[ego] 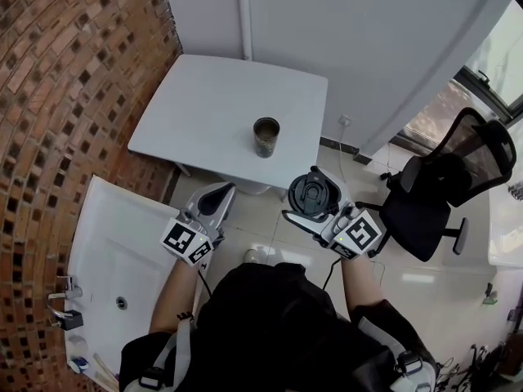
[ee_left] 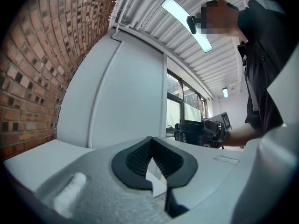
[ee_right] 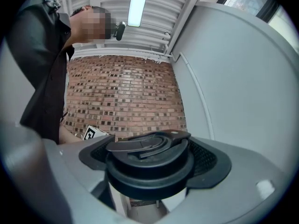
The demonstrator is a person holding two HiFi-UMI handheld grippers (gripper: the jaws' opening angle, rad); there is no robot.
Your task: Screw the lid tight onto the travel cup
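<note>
The travel cup [ego: 265, 136], a dark metal cylinder with an open top, stands upright near the front right of the white table [ego: 204, 109]. My right gripper [ego: 308, 208] is shut on the round black lid [ego: 312, 193], held level in the air in front of the table, below and right of the cup. In the right gripper view the lid [ee_right: 150, 161] fills the space between the pads. My left gripper [ego: 214, 202] is shut and holds nothing, its jaws together in the left gripper view, where the lid [ee_left: 192, 130] shows at a distance.
A brick wall [ego: 65, 72] runs along the left. A white sink [ego: 114, 276] sits at lower left. A black office chair [ego: 445, 186] stands at right near a window. A white wall panel [ego: 343, 31] rises behind the table.
</note>
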